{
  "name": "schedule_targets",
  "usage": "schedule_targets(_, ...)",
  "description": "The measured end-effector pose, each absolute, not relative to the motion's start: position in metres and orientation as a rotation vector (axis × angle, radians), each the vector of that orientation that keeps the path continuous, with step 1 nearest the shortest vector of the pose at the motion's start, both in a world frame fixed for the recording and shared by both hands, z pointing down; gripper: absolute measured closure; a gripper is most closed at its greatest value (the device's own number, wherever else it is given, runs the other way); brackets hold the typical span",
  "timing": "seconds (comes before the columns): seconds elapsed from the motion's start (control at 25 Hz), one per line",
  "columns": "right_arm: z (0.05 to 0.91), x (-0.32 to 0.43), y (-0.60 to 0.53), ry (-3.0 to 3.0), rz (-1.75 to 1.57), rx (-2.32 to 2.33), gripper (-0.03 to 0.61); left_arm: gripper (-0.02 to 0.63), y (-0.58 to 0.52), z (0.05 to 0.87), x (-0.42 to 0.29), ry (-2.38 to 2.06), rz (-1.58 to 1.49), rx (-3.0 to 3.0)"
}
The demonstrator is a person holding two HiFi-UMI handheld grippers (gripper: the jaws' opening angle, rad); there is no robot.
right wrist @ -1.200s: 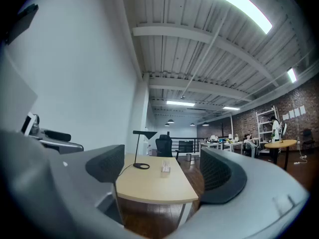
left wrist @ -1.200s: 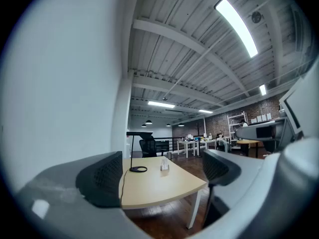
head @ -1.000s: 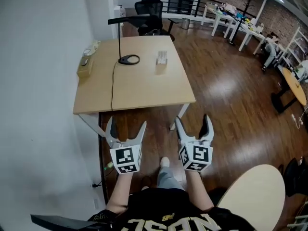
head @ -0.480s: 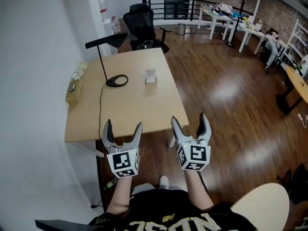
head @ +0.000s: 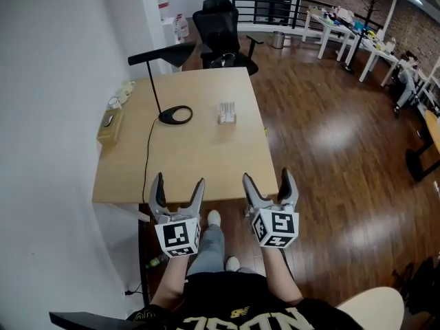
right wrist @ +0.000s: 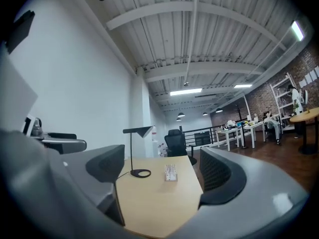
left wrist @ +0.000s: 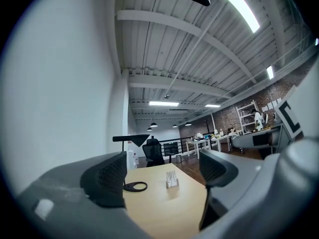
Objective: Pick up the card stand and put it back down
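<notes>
My left hand-held gripper (head: 179,181), its jaws just narrowing slightly, and my right hand-held gripper (head: 267,177) both gape empty. The card stand (head: 227,113) sits on the bench (head: 199,153).

A small card stand (head: 227,113), holding pale cards upright in a low base, stands well ahead of the left gripper (head: 179,183) and right gripper (head: 265,177), touching neither, roughly midway between them.

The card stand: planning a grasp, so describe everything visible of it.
The card stand is small and pale: a low base holding upright whitish cards, print unreadable. It stands on the wooden table, in its far half, right of the round black lamp base and apart from it. Only the table touches it.
</notes>
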State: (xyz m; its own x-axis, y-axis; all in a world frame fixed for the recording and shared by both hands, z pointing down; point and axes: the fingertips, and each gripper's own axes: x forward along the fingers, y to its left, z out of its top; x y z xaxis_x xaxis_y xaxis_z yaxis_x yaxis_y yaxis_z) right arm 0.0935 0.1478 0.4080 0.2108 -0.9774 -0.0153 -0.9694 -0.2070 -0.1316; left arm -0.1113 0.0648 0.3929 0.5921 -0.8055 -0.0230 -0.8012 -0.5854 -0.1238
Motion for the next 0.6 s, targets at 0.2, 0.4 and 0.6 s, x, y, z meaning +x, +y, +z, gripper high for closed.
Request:
schedule_targets(0.2,0.416,0.114,0.102,1.899,-0.127,-2.375,0.11,0.14,0.014,0.41,-0.086,1.331,-0.088,-2.723)
schedule_targets(0.4,0.419,0.139,0.042,1.888,-0.139,-2.402,0.112,0.141,-0.047,0.423,-0.047,1.249,-0.132,-2.785)
schedule_targets(0.6,0.416,0.164,-0.028,1.886,-0.128,-2.421,0.117,0.141,-0.114,0.43,-0.012,1.191,-0.159,-2.825)
